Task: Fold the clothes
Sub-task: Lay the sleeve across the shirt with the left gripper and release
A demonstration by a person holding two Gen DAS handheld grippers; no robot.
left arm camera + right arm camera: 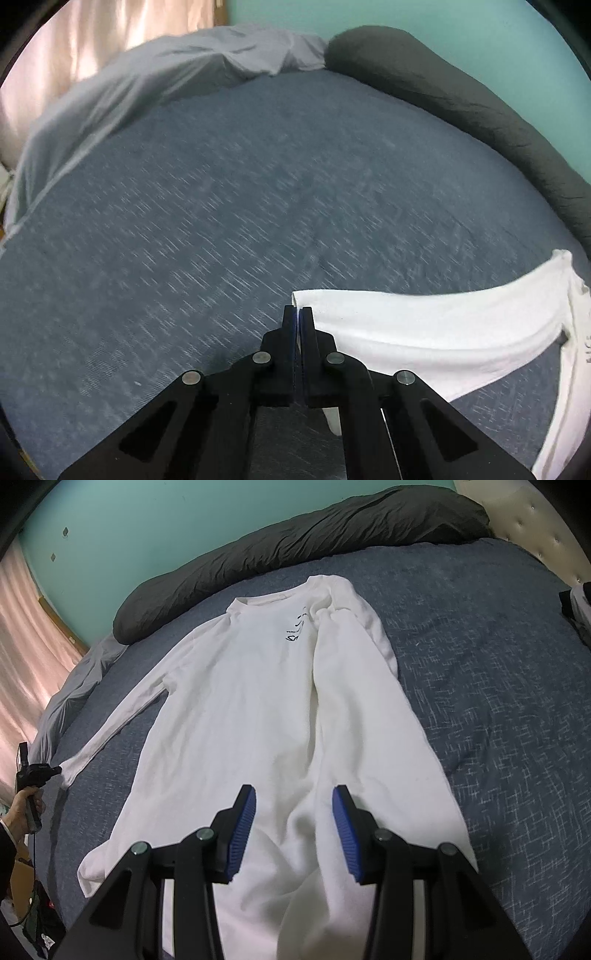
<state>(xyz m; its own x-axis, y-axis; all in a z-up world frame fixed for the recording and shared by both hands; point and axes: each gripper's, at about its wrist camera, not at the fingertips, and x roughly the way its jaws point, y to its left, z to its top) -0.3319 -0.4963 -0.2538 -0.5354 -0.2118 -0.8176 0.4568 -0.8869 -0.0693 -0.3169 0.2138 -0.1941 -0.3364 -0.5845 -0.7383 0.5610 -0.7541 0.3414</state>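
A white long-sleeved shirt (240,709) lies flat on the blue bedspread (480,701), collar away from me, with small dark print on the chest. One sleeve (343,701) is folded down over the body. The other sleeve (424,325) stretches out to the side. My left gripper (298,314) is shut on that sleeve's cuff (306,297). In the right wrist view the left gripper (55,771) meets the cuff (68,773), with a hand (26,805) holding it. My right gripper (293,801) hangs open over the shirt's lower part, nothing between its blue pads.
A long dark grey bolster (295,546) lies along the far side of the bed against the teal wall (147,524). A pale grey sheet (147,85) is bunched at the bed's end. A pink curtain (26,657) hangs beyond it. A padded headboard (535,524) stands at right.
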